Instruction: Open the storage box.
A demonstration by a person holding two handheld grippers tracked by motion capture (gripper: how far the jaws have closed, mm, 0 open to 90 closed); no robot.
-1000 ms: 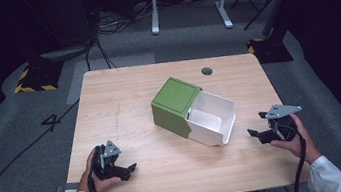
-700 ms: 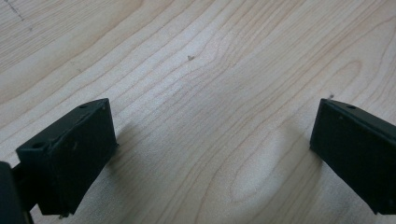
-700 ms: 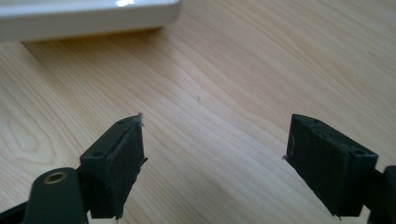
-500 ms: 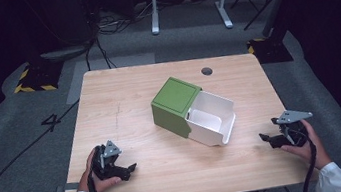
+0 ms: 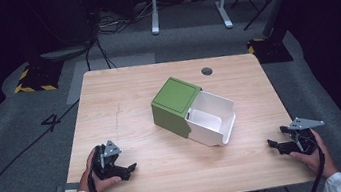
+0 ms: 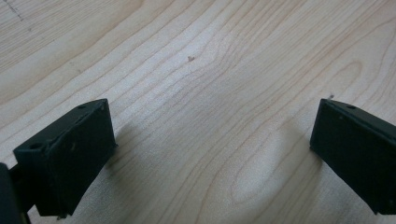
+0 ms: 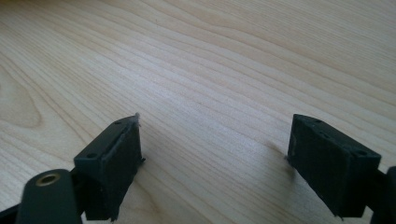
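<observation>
One green box with a white plastic drawer (image 5: 210,117) pulled out toward four o'clock stands at the middle of the light wooden table (image 5: 123,97). Since a second ago the right gripper (image 5: 277,144) has drawn back to the table's four o'clock edge, its jaws have just been opening, empty; the drawer step looks finished. Left gripper (image 5: 127,169) rests at seven o'clock, jaws apart, empty. Bare wood surrounds the box.
</observation>
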